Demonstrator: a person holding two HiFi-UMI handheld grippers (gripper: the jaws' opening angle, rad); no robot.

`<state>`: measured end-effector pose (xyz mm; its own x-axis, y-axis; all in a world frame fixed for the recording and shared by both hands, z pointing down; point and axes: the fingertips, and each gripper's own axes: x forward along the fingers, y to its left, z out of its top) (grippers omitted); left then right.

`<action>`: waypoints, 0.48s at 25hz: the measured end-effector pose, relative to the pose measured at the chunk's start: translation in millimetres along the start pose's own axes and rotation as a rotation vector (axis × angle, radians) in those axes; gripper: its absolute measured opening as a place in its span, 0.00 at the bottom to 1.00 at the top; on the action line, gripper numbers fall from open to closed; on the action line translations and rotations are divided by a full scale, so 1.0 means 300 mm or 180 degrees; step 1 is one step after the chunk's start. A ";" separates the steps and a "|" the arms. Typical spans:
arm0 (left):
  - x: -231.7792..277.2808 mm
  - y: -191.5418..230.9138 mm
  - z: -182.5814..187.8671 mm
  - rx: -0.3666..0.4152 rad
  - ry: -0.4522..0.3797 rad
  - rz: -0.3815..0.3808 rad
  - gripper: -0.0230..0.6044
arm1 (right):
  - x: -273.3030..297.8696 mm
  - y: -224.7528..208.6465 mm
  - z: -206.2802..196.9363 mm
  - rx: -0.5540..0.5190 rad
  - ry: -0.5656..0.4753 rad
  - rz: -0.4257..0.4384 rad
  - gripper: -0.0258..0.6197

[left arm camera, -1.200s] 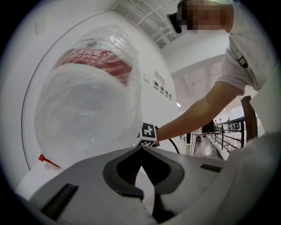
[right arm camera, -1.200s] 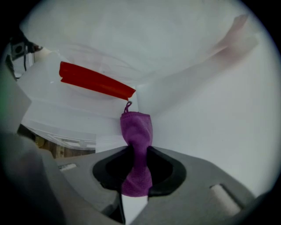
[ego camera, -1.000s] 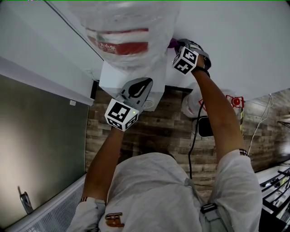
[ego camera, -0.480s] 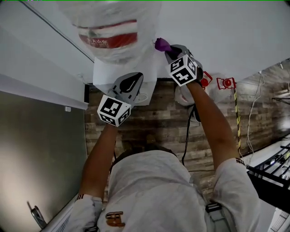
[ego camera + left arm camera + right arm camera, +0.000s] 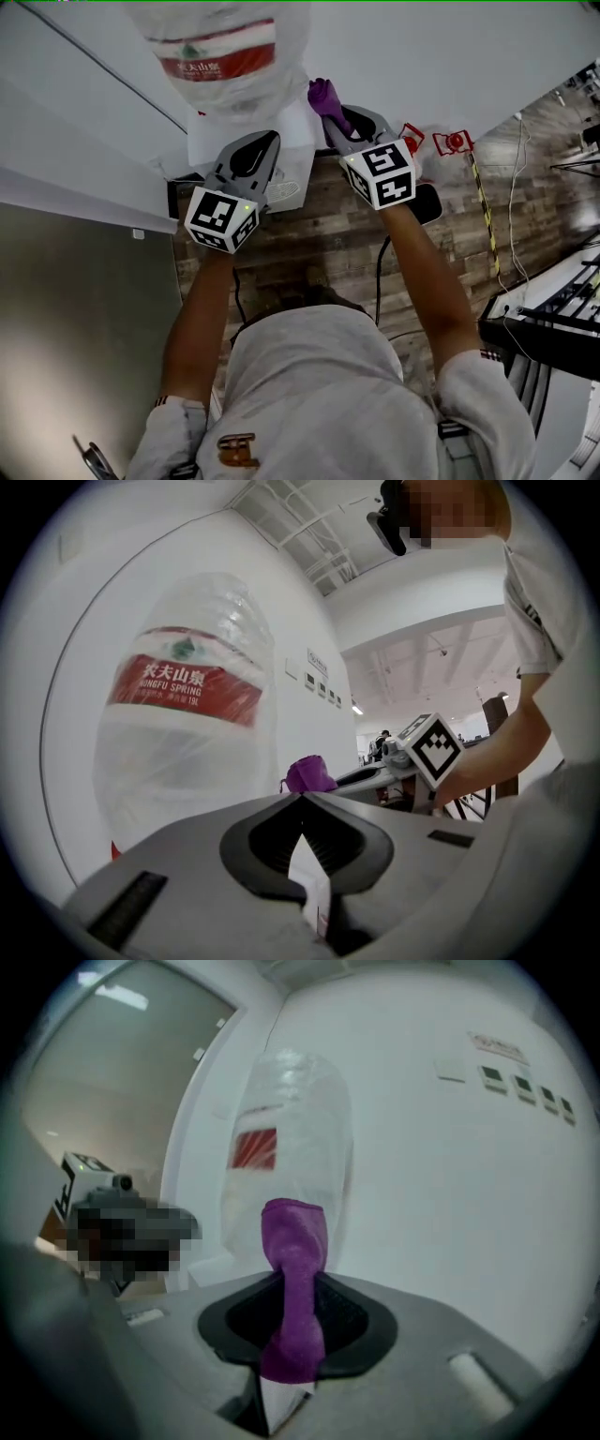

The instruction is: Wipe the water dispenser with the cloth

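Lower centre of the head view, both forearms reach up the frame from the person's shoulders, so the tools work at arm's length. The left gripper (image 5: 261,141) lies over the white top of the water dispenser (image 5: 204,142), centre-left. Its own view shows the jaws closed tip to tip with nothing between them, so it looks parked as a brace or simply kept clear. The right gripper (image 5: 337,120), upper centre, has its jaws clamped on the purple cloth (image 5: 323,95). A twisted wad sticks out past the tips, which would let fabric rather than plastic meet the surface. The cloth sits just beside the dispenser's right edge and the plastic-wrapped bottle (image 5: 225,56); contact cannot be told. The plank floor (image 5: 319,244) lies below. Against half a second ago, the right gripper's marker cube sits lower in the frame. The cloth stands slightly further left, nearer the dispenser's corner, and the bottle has slid towards the top edge. The left gripper keeps its place over the top.
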<state>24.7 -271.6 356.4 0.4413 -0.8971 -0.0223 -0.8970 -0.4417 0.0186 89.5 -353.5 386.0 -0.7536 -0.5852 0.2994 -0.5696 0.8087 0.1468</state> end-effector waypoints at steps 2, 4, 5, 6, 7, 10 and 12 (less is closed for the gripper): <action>-0.013 -0.012 0.025 0.0010 -0.0045 -0.0011 0.03 | -0.047 0.033 0.039 0.0273 -0.0215 0.0037 0.19; -0.027 -0.025 0.057 0.0026 -0.0105 -0.0020 0.03 | -0.088 0.066 0.082 0.0503 -0.0434 0.0086 0.19; -0.033 -0.030 0.074 0.0034 -0.0135 -0.0019 0.03 | -0.106 0.083 0.104 0.0590 -0.0544 0.0114 0.19; -0.040 -0.034 0.092 0.0040 -0.0165 -0.0014 0.03 | -0.123 0.100 0.125 0.0655 -0.0649 0.0143 0.19; -0.047 -0.038 0.109 0.0044 -0.0195 -0.0007 0.03 | -0.139 0.119 0.144 0.0701 -0.0747 0.0175 0.19; -0.082 -0.042 0.138 0.0060 -0.0274 0.0009 0.03 | -0.169 0.194 0.179 0.0767 -0.1006 0.0287 0.19; -0.118 -0.031 0.126 0.0069 -0.0301 0.0018 0.03 | -0.167 0.255 0.183 0.0770 -0.1146 0.0360 0.19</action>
<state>16.4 -235.4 319.4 0.4325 -0.8941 -0.1165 -0.9003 -0.4352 -0.0025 65.6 -265.6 330.6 -0.8573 -0.5120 -0.0527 -0.5051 0.8566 -0.1055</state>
